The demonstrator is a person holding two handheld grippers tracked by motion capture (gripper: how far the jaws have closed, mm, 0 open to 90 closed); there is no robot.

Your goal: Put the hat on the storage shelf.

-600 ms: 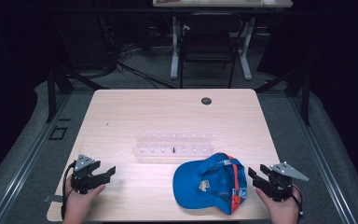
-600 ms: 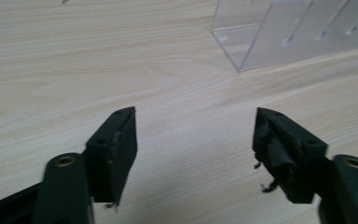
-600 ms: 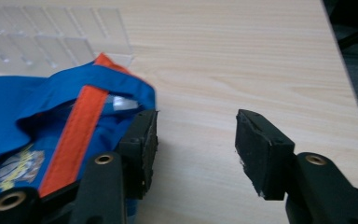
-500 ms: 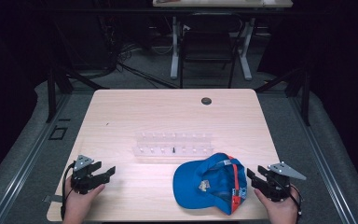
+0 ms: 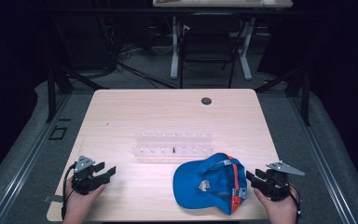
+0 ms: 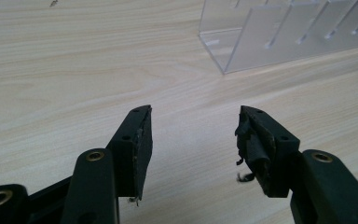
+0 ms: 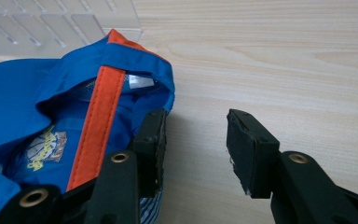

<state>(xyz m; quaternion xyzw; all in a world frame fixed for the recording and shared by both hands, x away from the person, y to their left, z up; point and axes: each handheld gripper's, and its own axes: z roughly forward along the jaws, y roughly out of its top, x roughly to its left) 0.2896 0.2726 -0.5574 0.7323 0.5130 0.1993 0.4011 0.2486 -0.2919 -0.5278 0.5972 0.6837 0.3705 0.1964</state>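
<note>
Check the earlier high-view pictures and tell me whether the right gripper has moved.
Yes, slightly. The right gripper has crept leftward toward the blue cap, narrowing the gap to the cap's edge; the cap itself stays put.

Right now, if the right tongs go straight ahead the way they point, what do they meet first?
Most likely the blue cap: the right tongs stand open at its edge, one jaw already over the fabric, the other over bare table. Depth is unclear.

Blue cap [image 5: 207, 183] — orange strap, upturned — lies just beside clear rack [image 5: 173, 144]
</note>
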